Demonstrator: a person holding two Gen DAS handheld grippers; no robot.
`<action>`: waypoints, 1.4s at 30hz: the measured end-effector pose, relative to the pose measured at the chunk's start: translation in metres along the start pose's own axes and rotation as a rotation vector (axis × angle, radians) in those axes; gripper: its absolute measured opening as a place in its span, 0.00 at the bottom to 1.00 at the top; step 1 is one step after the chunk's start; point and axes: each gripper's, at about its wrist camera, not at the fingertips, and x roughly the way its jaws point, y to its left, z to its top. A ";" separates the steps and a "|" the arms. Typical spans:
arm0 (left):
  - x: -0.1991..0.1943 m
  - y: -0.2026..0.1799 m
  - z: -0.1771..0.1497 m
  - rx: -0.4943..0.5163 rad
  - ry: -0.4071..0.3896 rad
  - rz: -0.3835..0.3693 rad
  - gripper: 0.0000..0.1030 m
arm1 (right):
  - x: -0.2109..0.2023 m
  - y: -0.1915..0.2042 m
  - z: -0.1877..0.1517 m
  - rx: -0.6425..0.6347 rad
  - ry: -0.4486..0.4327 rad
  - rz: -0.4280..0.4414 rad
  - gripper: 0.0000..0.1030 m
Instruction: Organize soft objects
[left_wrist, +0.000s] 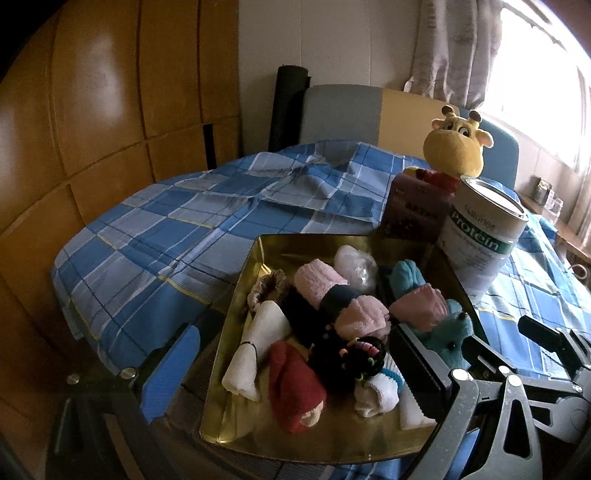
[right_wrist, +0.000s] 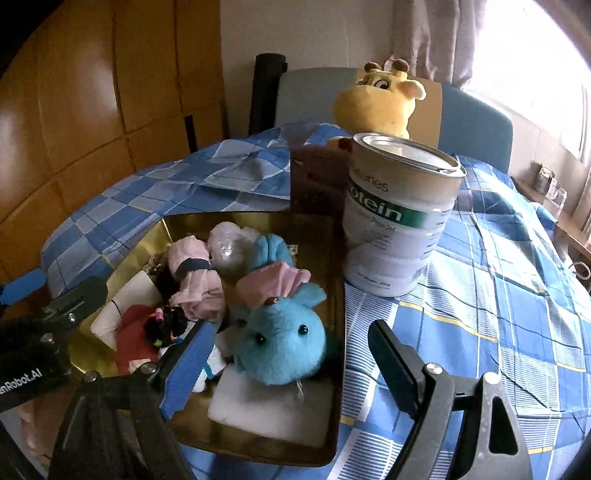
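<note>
Socks and small soft bits fill my gold tray (left_wrist: 236, 291), which sits on the bed (left_wrist: 155, 229) with its blue checked cover. Inside the tray: a white rolled sock (left_wrist: 255, 354) along the left wall, a red sock (left_wrist: 295, 387) near the front, two pink rolls (left_wrist: 321, 284) with a dark band between them, a black clump of hair ties (left_wrist: 354, 354) in the middle, a clear plastic bag (left_wrist: 356, 267) at the back, a scrunchie (left_wrist: 269, 284) at the back left. On the tray's right side sit a blue plush mouse (right_wrist: 280, 339), a pink cloth (right_wrist: 273, 282) touching its head from behind, a teal sock (right_wrist: 271, 251) behind that, and a white folded pad (right_wrist: 266, 406) under the mouse's chin. A small white sock with a teal cuff (left_wrist: 376, 393) lies at the front.

Just right of the tray stands a protein powder can (right_wrist: 399, 218), upright, lid off, and I can't see into it. A dark pink box (right_wrist: 317, 177) stands behind the tray, beside the can. A yellow giraffe plush (right_wrist: 380, 99) sits behind both, against the headboard (right_wrist: 476, 122).

My right tongs (right_wrist: 299, 373) are wide apart, gripping nothing, with the mouse between the fingers. My left tongs (left_wrist: 295, 365) are apart too, straddling the tray, nothing clamped.
</note>
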 end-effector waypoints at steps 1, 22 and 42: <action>0.000 0.001 0.000 -0.001 0.000 0.001 1.00 | 0.000 0.000 0.000 0.000 0.001 0.001 0.84; -0.002 0.001 -0.003 -0.002 0.003 0.002 1.00 | -0.003 0.001 -0.002 0.002 -0.005 -0.002 0.84; -0.003 0.000 -0.004 0.002 0.008 0.003 1.00 | -0.005 0.000 -0.002 0.015 -0.005 -0.002 0.84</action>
